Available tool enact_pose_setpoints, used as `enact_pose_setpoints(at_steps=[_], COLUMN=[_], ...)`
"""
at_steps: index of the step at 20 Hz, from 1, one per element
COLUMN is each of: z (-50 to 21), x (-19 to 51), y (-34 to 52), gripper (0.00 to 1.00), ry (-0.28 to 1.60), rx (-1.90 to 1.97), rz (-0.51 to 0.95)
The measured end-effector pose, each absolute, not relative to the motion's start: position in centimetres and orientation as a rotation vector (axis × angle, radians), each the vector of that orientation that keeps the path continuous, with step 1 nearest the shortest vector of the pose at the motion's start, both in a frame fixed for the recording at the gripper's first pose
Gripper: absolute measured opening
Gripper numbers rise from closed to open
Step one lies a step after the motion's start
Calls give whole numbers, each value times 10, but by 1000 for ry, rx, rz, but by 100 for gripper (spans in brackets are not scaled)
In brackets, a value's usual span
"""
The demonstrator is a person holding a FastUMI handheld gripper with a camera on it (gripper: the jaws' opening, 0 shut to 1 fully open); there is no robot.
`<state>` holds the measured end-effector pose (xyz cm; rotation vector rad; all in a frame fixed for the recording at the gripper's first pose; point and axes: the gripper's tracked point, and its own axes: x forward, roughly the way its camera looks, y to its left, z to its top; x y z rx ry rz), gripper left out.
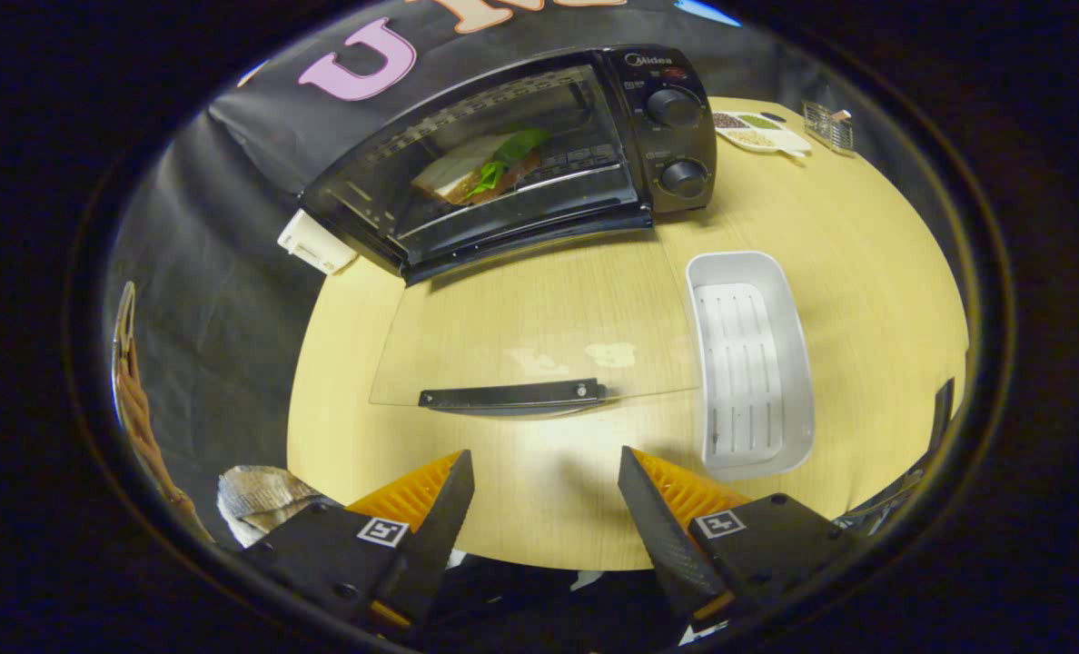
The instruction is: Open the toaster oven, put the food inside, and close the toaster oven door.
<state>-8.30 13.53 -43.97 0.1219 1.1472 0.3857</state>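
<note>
**Inspector:** Toaster oven (pixel 521 154) position and condition, please.

**Assistant:** It sits at the far side of the round wooden worktop (pixel 558 509), against the black cloth wall. Its glass door (pixel 539 327) is fully lowered, lying flat over the worktop towards the tool, with the black door handle (pixel 512 396) at the near edge.

**Inspector:** Food?

**Assistant:** A sandwich (pixel 485 168) with a green leaf on top lies inside the oven cavity, on the rack.

**Inspector:** Tool state?

**Assistant:** The tool (pixel 547 477) is released: its two fingers stand wide apart with nothing between them but bare worktop. They hang just short of the door handle, not touching it.

**Inspector:** Controls?

**Assistant:** Two black knobs (pixel 676 141) on the oven's right-hand panel, one above the other. Their settings cannot be read.

**Inspector:** Other items?

**Assistant:** A white tray (pixel 750 363) with a slotted bottom lies empty to the right of the open door, ahead of the right finger. Beyond the oven, a small white divided dish (pixel 762 130) holds grains or seeds, with a small metal object (pixel 828 125) beside it. A white block (pixel 314 242) sits at the oven's left corner. Crumpled foil-like material (pixel 262 495) lies beside the left finger.
</note>
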Motion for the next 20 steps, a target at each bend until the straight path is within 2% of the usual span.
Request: enact_pose_setpoints(at_steps=[14, 20], z=[-452, -408], x=[-47, -31], y=[140, 143], gripper=[98, 97], ry=[1112, 1010], rx=[144, 214], rz=[370, 334])
